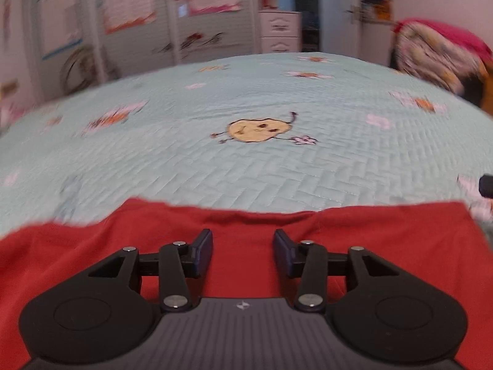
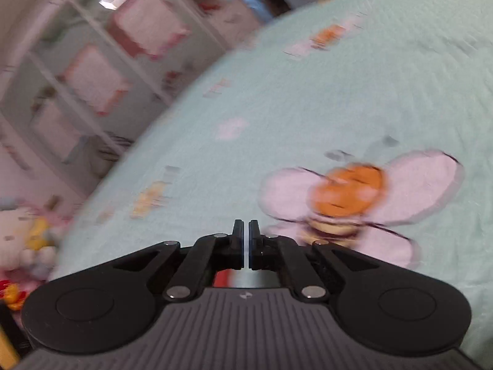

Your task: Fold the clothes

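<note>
A red garment (image 1: 385, 240) lies flat on the pale green bedspread (image 1: 246, 169), filling the near part of the left wrist view. My left gripper (image 1: 243, 246) is open and empty, hovering just over the garment's middle. My right gripper (image 2: 246, 231) is shut with nothing seen between its fingers, above the bedspread (image 2: 308, 108) near a bee print. A small patch of red (image 2: 222, 277) shows beneath its fingers. A dark tip at the right edge of the left wrist view (image 1: 486, 185) may be the right gripper.
White shelving with pink boxes (image 1: 123, 15) and a drawer unit (image 1: 279, 30) stand beyond the bed. A heap of patterned and pink cloth (image 1: 437, 55) lies at the far right. Plush toys (image 2: 24, 231) sit beside the bed in the right wrist view.
</note>
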A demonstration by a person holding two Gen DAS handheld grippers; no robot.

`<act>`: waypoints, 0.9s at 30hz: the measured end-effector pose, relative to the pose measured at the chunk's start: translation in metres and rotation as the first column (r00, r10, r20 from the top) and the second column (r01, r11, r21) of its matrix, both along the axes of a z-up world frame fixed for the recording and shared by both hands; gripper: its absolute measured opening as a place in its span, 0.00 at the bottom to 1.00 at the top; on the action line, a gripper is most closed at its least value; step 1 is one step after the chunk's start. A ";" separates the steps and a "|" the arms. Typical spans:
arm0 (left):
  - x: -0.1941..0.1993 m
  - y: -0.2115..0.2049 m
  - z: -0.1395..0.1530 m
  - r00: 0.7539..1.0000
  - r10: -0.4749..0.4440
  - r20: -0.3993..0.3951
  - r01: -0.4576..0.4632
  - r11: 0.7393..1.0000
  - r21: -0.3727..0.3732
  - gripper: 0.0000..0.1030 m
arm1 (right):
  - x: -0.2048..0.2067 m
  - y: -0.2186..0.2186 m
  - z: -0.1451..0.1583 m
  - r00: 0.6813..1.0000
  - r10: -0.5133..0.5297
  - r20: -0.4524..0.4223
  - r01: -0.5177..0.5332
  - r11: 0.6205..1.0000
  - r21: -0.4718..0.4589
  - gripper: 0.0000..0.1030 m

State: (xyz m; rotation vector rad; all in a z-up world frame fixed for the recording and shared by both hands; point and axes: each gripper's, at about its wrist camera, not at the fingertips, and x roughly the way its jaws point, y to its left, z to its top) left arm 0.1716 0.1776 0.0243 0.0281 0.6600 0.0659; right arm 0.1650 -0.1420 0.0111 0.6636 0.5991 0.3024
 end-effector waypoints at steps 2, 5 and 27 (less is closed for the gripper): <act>-0.014 0.000 0.006 0.999 0.027 -0.046 -0.028 1.000 -0.003 0.43 | -0.005 0.015 0.014 0.989 0.133 0.072 -0.137 0.989 0.061 0.08; -0.048 -0.009 0.010 0.993 0.056 -0.104 -0.047 0.995 0.089 0.46 | -0.001 0.053 0.013 0.936 0.344 0.068 -0.349 0.934 0.082 0.23; -0.085 -0.019 0.005 0.978 0.160 -0.133 -0.132 0.972 0.197 0.57 | 0.020 0.125 -0.006 0.962 0.261 -0.082 -0.270 0.952 -0.145 0.00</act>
